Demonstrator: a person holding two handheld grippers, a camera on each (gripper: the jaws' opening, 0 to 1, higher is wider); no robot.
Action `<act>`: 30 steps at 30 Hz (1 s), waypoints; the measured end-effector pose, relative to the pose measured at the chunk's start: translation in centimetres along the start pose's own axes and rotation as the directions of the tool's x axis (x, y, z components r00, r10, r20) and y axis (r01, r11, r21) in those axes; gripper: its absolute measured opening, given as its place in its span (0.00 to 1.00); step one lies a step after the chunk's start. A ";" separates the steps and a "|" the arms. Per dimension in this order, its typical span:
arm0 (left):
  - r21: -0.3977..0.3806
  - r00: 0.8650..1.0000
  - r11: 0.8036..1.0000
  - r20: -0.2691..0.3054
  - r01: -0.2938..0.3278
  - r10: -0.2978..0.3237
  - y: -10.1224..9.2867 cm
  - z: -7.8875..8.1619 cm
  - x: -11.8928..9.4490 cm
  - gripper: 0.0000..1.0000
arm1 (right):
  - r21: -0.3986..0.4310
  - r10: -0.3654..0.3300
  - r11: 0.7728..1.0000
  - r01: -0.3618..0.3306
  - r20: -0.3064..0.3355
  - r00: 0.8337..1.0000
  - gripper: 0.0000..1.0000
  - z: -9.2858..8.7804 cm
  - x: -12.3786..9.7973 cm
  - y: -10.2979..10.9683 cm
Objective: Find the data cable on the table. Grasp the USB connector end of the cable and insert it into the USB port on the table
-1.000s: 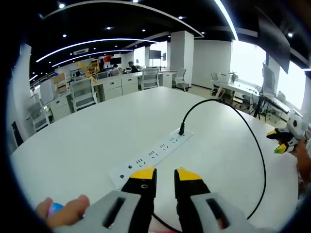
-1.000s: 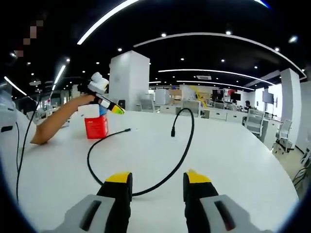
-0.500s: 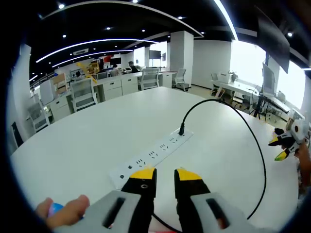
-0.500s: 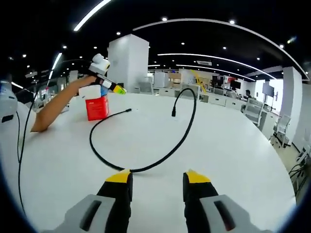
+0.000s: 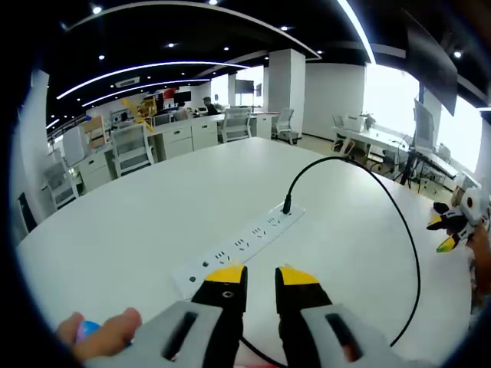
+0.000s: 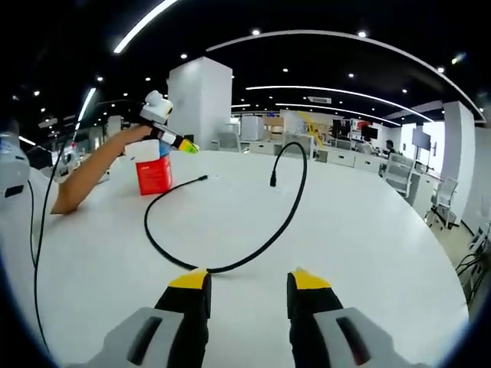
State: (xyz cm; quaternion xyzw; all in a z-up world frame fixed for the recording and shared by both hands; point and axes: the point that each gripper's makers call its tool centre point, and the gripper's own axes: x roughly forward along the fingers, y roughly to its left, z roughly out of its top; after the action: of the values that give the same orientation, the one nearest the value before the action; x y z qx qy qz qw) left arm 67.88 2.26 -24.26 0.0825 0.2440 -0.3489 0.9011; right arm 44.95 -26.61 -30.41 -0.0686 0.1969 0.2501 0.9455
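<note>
In the right gripper view a black data cable [image 6: 285, 221] lies in a wide loop on the white table [image 6: 368, 253]. One thin end [image 6: 202, 178] rests flat toward the red box, and the other connector [image 6: 272, 182] hangs at the tip of a raised arc. My right gripper [image 6: 248, 282] stands open just short of the loop's near bend, holding nothing. In the left gripper view a white power strip [image 5: 244, 242] lies ahead of my open, empty left gripper [image 5: 261, 277]. A black cable [image 5: 406, 245] arcs up from a plug [image 5: 286, 205] on the strip.
A red box [image 6: 153, 175] stands at the back left of the table, with the left gripper [image 6: 165, 129] held above it by a bare arm [image 6: 88, 180]. A thin cable [image 6: 34, 230] runs along the left edge. Office desks and chairs [image 5: 130, 146] stand beyond.
The right gripper has come closer to the cable loop, whose near bend now lies just before its jaws. At the right edge of the left gripper view, that gripper has drifted slightly lower.
</note>
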 end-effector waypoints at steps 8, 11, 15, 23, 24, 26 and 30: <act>0.000 1.000 1.000 0.000 0.000 0.000 0.0 0.0 0.1 0.16 | 0.000 -0.009 1.000 0.009 0.003 1.000 0.39 -0.1 -0.5 -0.4; 0.000 1.000 1.000 0.000 0.000 0.000 0.0 0.1 0.1 0.16 | 0.000 -0.013 1.000 0.013 0.006 1.000 0.39 0.0 -0.7 -0.6; 0.001 1.000 1.000 0.000 -0.001 0.001 -0.1 0.1 0.1 0.16 | 0.000 -0.017 1.000 0.017 0.008 1.000 0.40 -0.1 -0.7 -0.8; 0.000 1.000 1.000 0.000 0.000 0.000 0.0 0.2 0.1 0.16 | 0.006 -0.019 1.000 0.019 0.001 1.000 0.40 -0.5 -0.7 -0.8; 0.000 1.000 1.000 0.001 0.000 0.000 -0.1 0.2 0.1 0.16 | 0.006 -0.019 1.000 0.019 0.000 1.000 0.40 -0.5 -0.8 -0.8; 0.000 1.000 1.000 0.000 0.000 0.000 -0.1 0.1 0.1 0.16 | 0.006 -0.022 1.000 0.022 0.002 1.000 0.40 -0.5 -0.8 -0.9; 0.000 1.000 1.000 0.000 0.000 0.000 -0.1 0.2 0.1 0.16 | 0.005 -0.025 1.000 0.025 0.006 1.000 0.40 -0.3 -1.0 -1.0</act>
State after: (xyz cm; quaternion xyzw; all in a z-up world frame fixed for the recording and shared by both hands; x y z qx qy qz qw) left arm 67.98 2.06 -24.18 0.0826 0.2438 -0.3490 0.9011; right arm 44.51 -27.97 -30.27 -0.0678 0.1940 0.2379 0.9493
